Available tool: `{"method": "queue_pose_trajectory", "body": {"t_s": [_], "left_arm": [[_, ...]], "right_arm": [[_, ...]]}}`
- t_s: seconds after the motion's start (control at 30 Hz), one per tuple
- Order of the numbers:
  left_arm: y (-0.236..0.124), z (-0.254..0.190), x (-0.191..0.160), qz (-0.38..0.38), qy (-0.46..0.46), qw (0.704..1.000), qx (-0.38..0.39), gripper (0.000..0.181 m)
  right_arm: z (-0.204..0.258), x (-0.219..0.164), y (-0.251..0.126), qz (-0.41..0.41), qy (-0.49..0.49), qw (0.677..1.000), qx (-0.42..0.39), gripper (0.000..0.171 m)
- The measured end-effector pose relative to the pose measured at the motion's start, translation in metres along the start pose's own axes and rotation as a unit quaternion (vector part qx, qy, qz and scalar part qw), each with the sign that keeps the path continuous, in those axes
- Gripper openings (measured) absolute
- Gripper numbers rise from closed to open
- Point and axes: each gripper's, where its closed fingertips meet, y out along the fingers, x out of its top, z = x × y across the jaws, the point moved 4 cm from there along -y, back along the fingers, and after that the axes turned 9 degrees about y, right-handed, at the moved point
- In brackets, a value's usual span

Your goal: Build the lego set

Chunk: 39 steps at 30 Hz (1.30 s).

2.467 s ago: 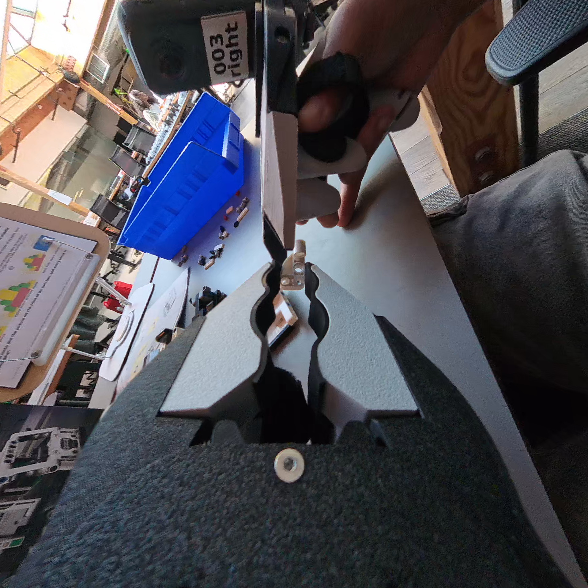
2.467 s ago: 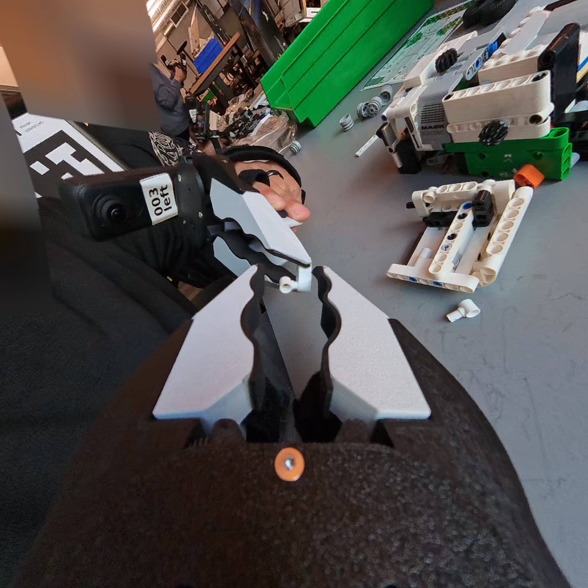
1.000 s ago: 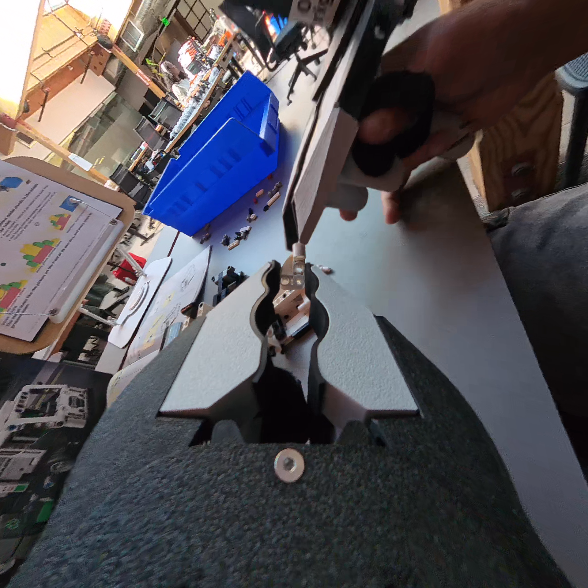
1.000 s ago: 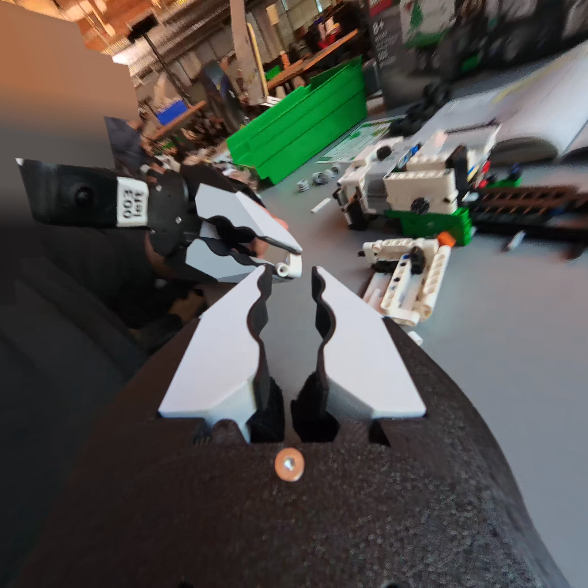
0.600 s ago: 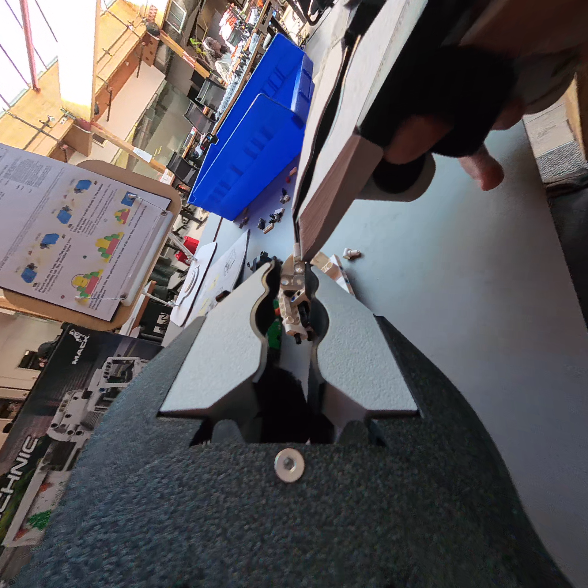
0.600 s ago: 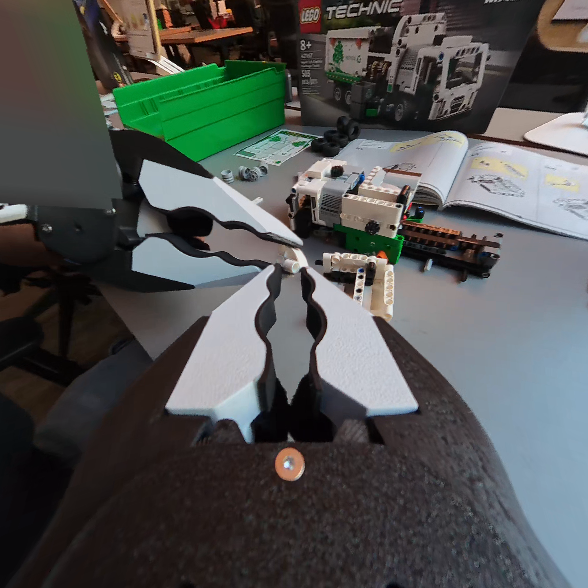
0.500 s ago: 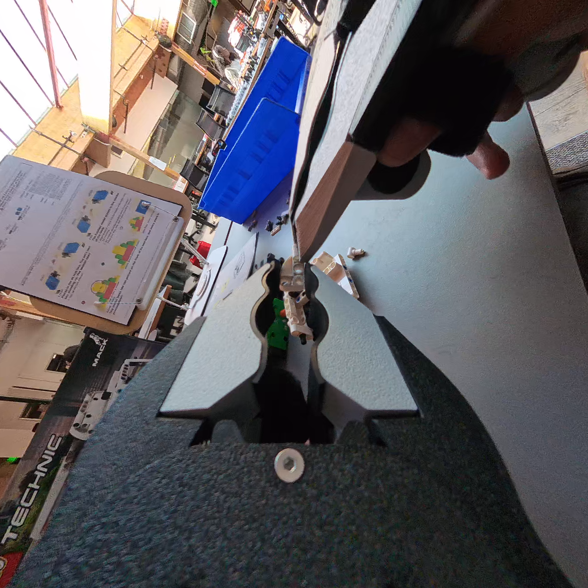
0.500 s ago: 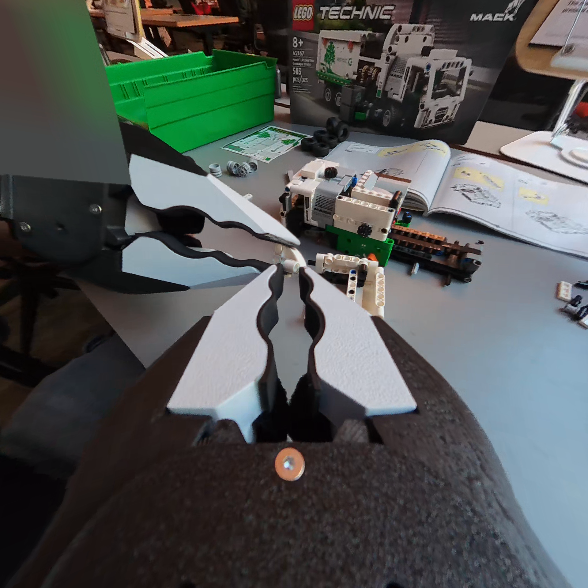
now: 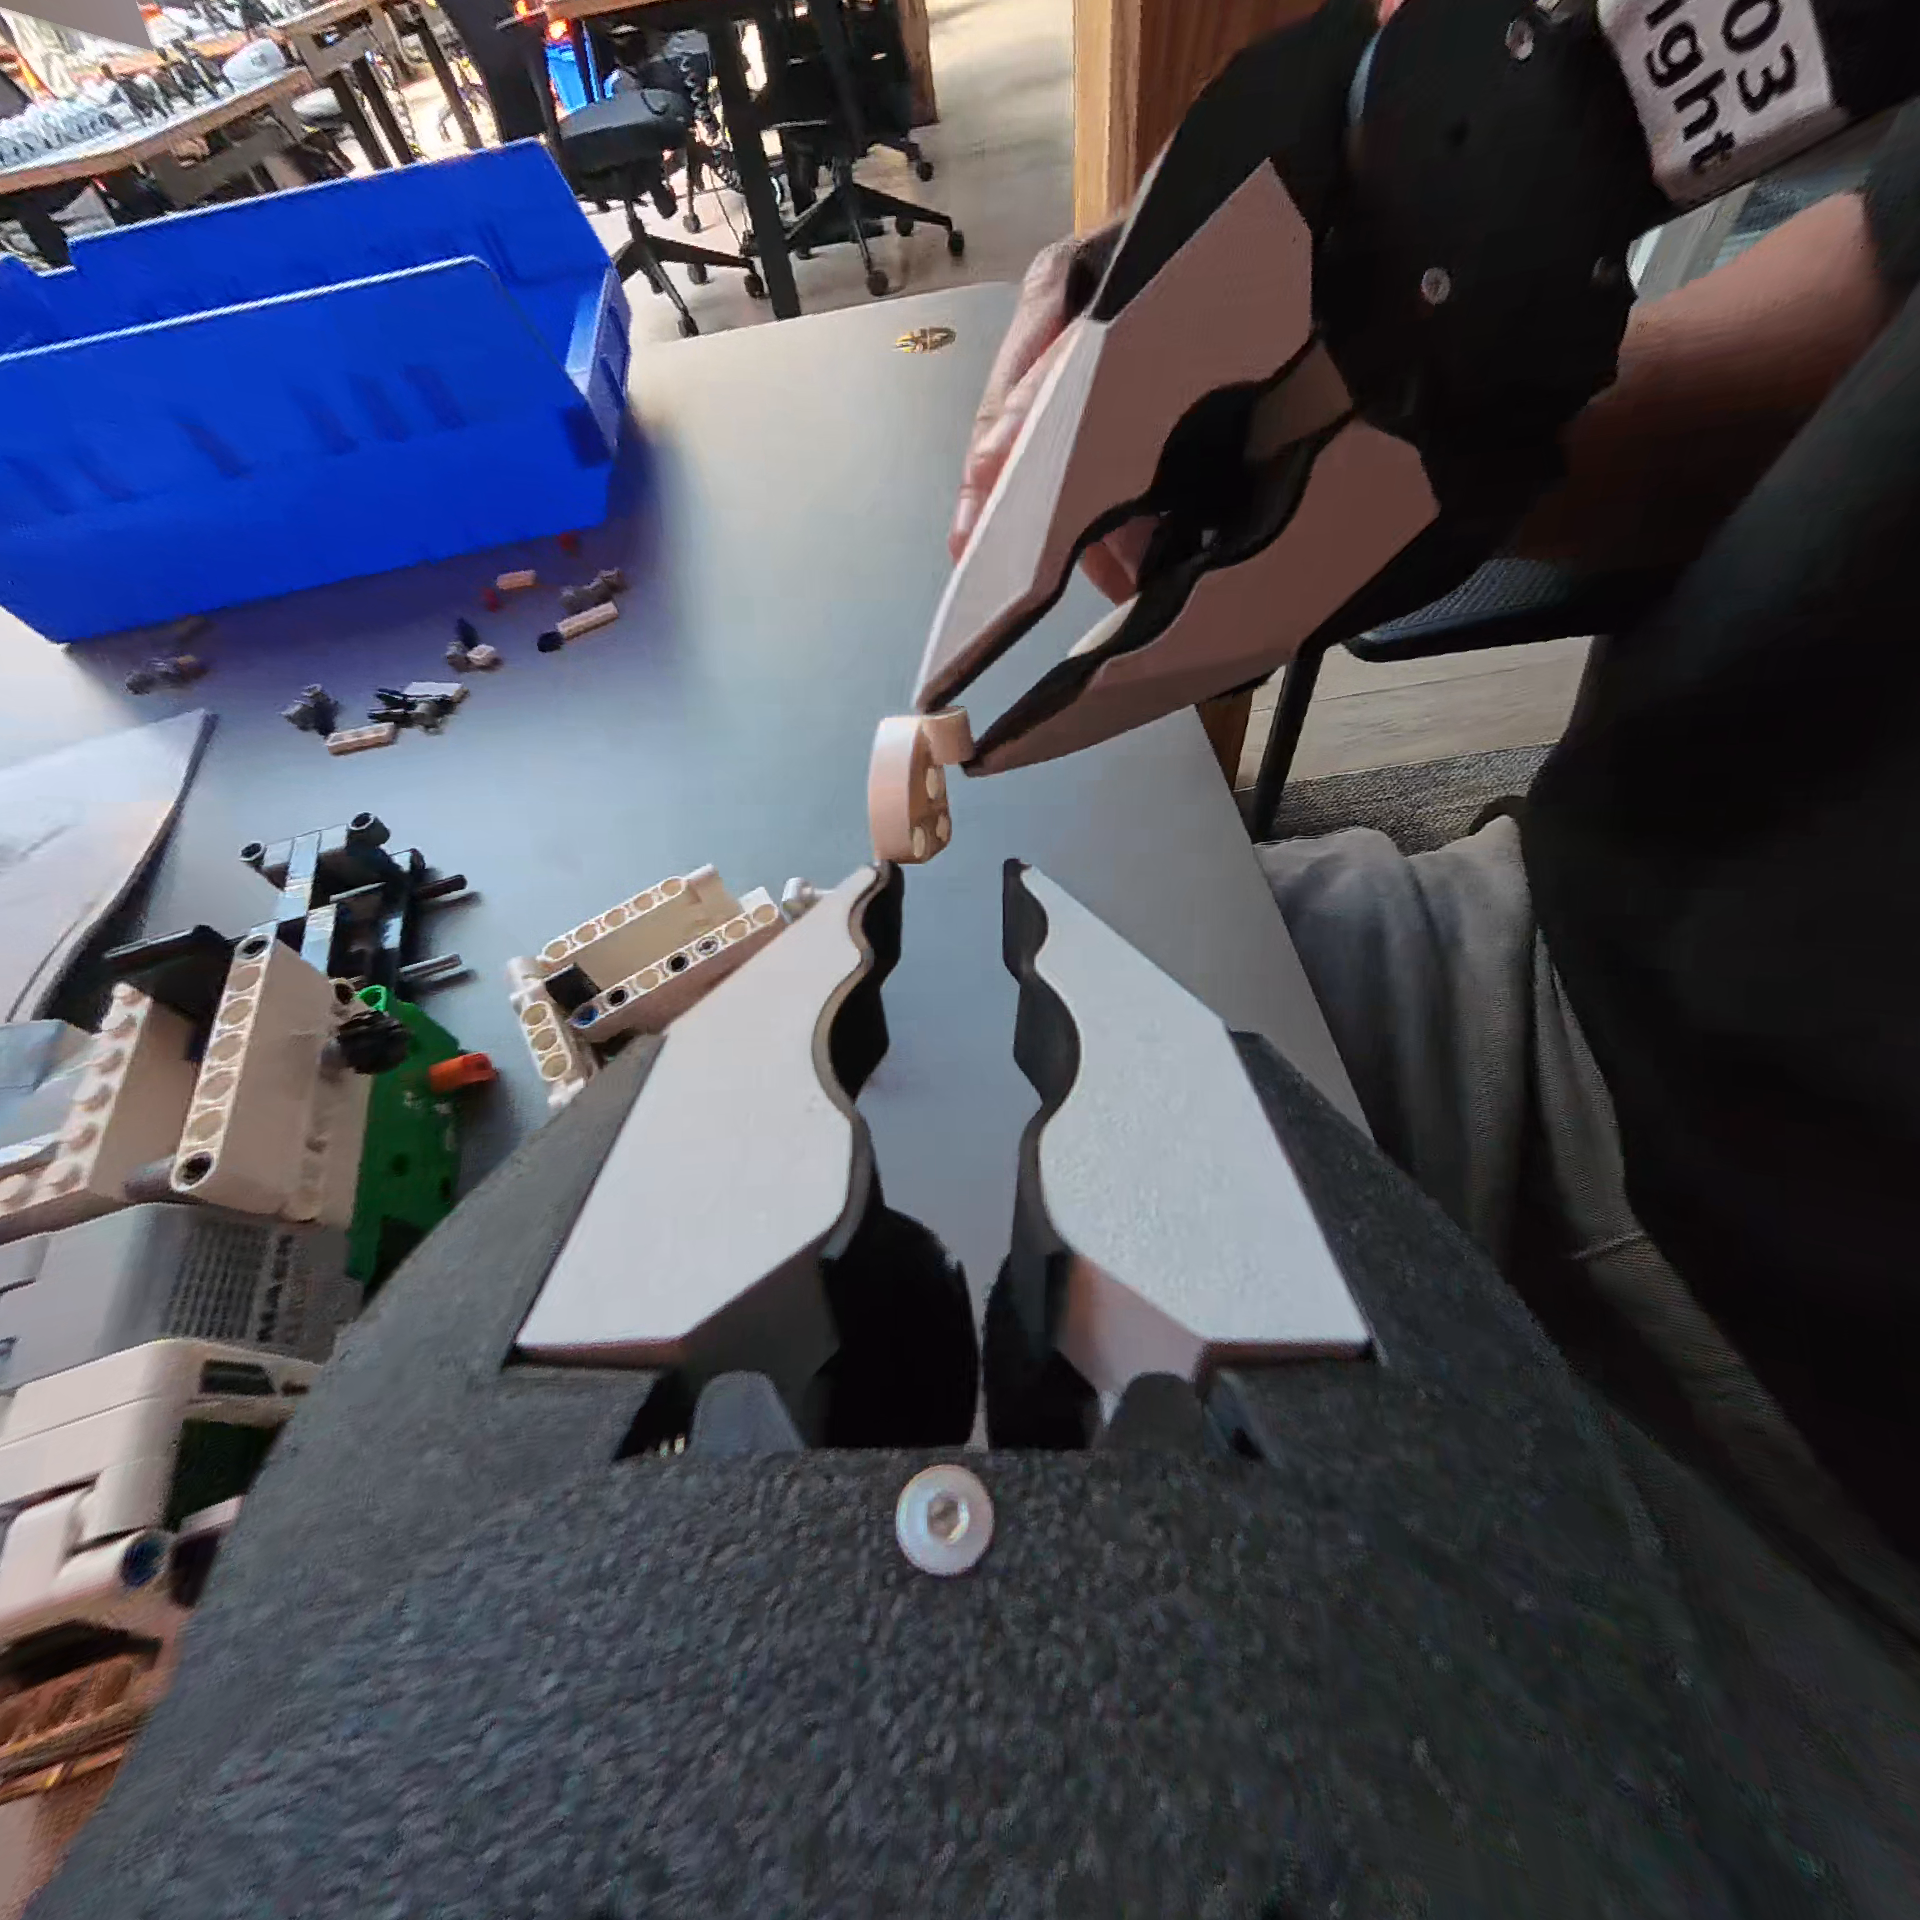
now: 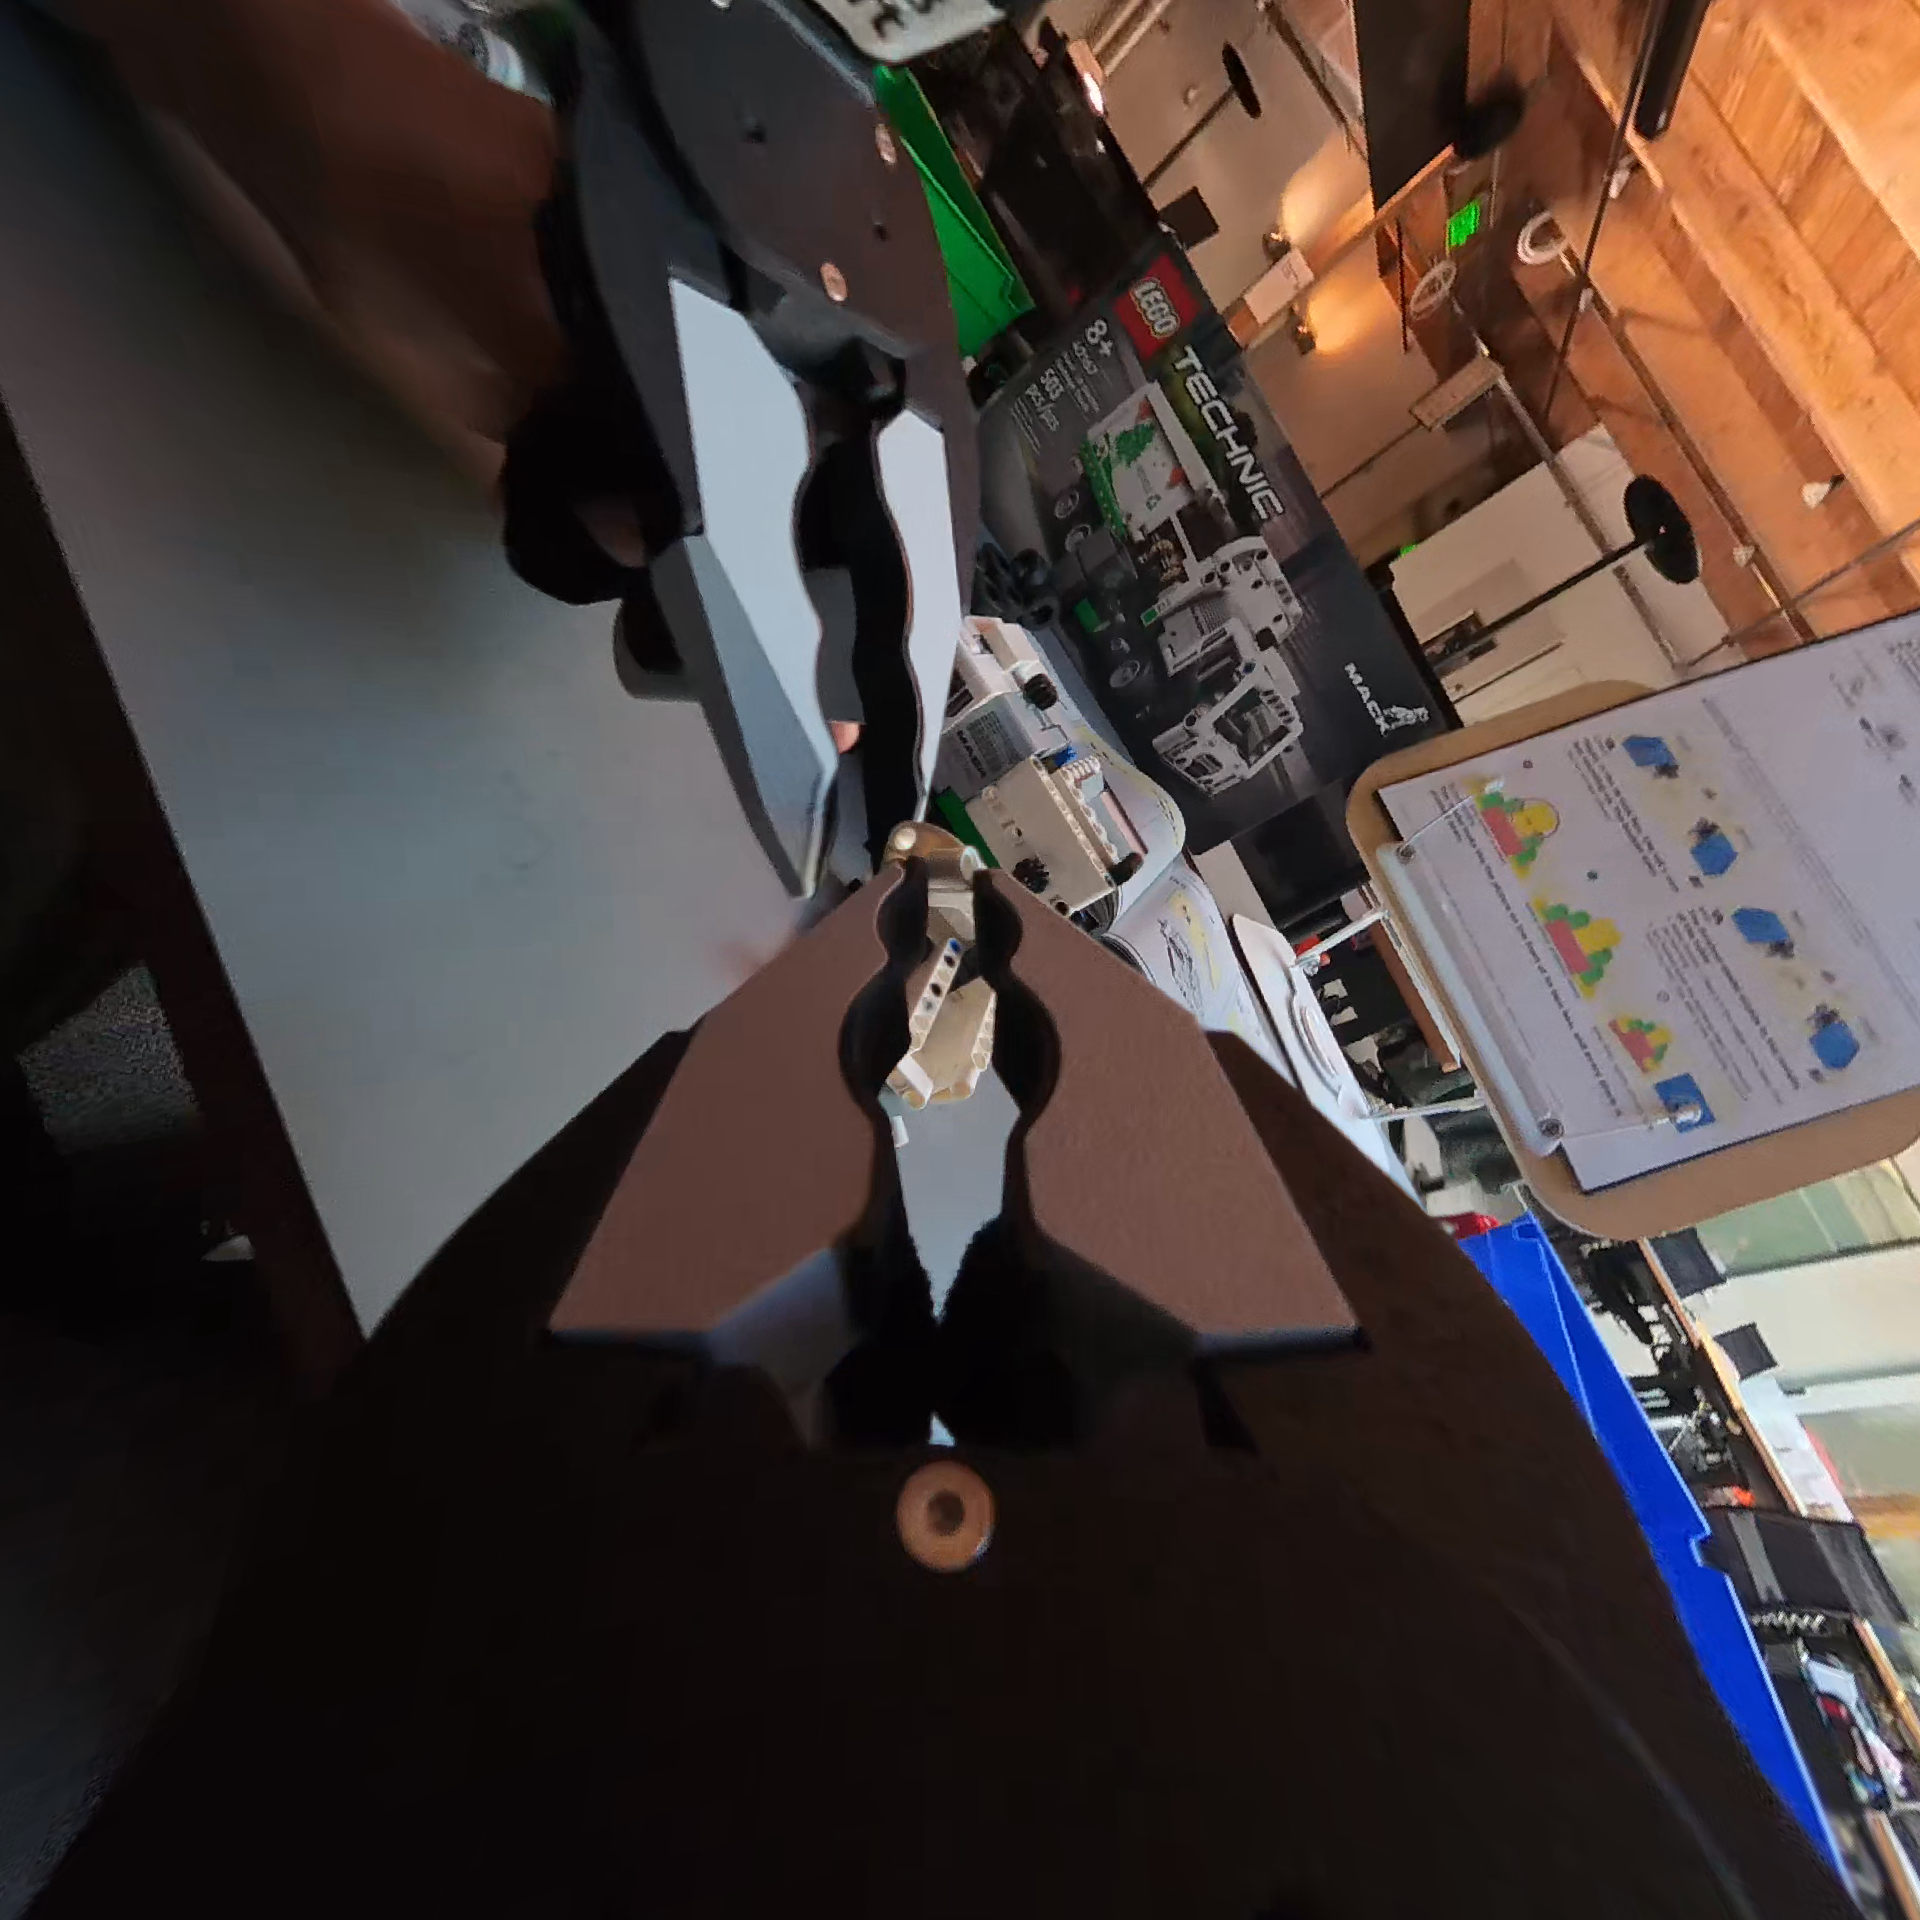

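Beam [image 9: 911, 790], a short white Technic piece with holes, hung from the right gripper [image 9: 954, 740], whose tips were nipped on its top end; its long axis ran down toward the table [image 9: 790, 520]. Just below it, the left gripper [image 9: 951, 878] stood parted and empty. Left of those fingers lay a white frame subassembly [image 9: 644, 961] and the truck model [image 9: 249, 1081].

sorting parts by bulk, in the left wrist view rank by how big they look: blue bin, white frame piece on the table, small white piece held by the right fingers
1. blue bin
2. white frame piece
3. small white piece, shut in the right gripper

The bin lies farthest away, so it is truly largest.
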Motion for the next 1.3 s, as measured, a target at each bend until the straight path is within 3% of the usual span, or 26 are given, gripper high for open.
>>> {"method": "queue_pose_trajectory", "body": {"t_s": [0.13,0.27,0.4,0.6,0.73,0.8,0.93,1.2,1.3], "left_arm": [[-0.003,0.004,0.0,-0.003,0.0,1.0,0.012,0.02],[-0.003,-0.004,0.006,-0.032,-0.019,0.999,-0.032,0.023],[-0.003,-0.001,0.004,-0.024,-0.042,0.998,-0.033,0.008],[-0.005,0.011,0.005,-0.01,-0.036,0.999,0.035,0.008],[-0.009,0.017,0.004,0.012,0.018,0.995,0.098,0.007],[-0.01,0.017,0.006,0.018,0.049,0.991,0.121,0.007],[-0.012,0.014,0.011,0.019,0.094,0.985,0.144,0.007],[-0.012,0.013,0.012,0.027,0.125,0.978,0.166,0.007],[-0.015,0.011,0.018,0.02,0.147,0.972,0.183,0.006]], "right_arm": [[0.005,0.002,-0.005,-0.018,-0.037,0.999,0.014,0.007],[0.01,0.004,-0.005,-0.028,-0.03,0.999,0.022,0.007],[0.014,0.0,-0.001,-0.025,-0.039,0.999,0.021,0.007],[0.006,0.001,0.01,-0.006,0.096,0.995,-0.012,0.009],[0.002,0.003,0.011,-0.012,0.163,0.986,-0.02,0.005],[0.0,0.004,0.012,-0.022,0.254,0.967,0.003,0.006],[-0.005,0.002,0.015,-0.04,0.443,0.894,0.06,0.014],[-0.005,-0.001,0.018,-0.042,0.547,0.828,0.119,0.008],[-0.007,0.001,0.017,-0.072,0.653,0.733,0.176,0.008]]}}
